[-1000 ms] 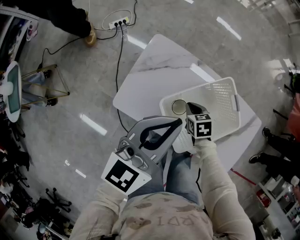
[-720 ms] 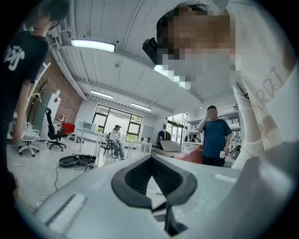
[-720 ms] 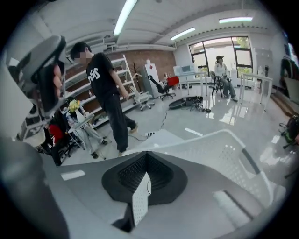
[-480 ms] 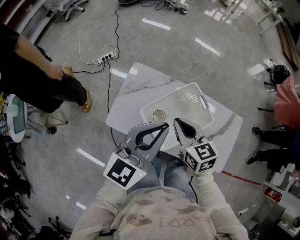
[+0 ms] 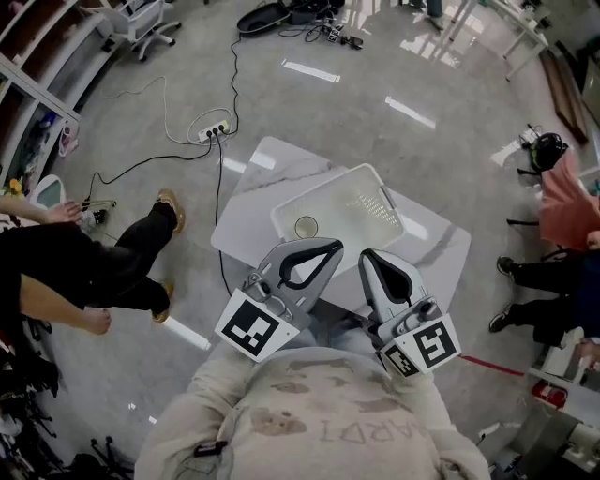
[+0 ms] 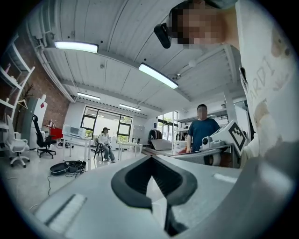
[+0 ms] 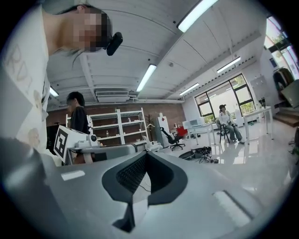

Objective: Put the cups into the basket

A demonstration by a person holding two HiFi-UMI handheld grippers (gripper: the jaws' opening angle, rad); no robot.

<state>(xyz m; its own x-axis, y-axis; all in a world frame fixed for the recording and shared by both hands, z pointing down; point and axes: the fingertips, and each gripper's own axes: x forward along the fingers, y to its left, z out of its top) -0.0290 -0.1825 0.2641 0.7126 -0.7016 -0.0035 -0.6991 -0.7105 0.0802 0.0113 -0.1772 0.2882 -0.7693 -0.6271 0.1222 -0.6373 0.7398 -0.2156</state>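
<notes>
In the head view a white slatted basket (image 5: 361,208) stands on a white marble table (image 5: 253,202). One pale cup (image 5: 306,226) stands upright inside the basket near its left end. My left gripper (image 5: 333,246) and right gripper (image 5: 368,255) are held close to my chest, short of the table's near edge and apart from the basket. Both are shut with nothing between the jaws. The left gripper (image 6: 152,161) and the right gripper (image 7: 147,156) in their own views face out across the room, tips together; no cup or basket shows there.
A power strip (image 5: 208,128) with cables lies on the floor beyond the table's left corner. A person's legs (image 5: 103,272) stand left of the table. Other people sit at the right edge (image 5: 562,272). An office chair (image 5: 141,19) stands far left.
My right gripper has drawn back from the basket to my chest, leaving the cup in the basket. The head view has lifted away. A person on the left has moved down the frame.
</notes>
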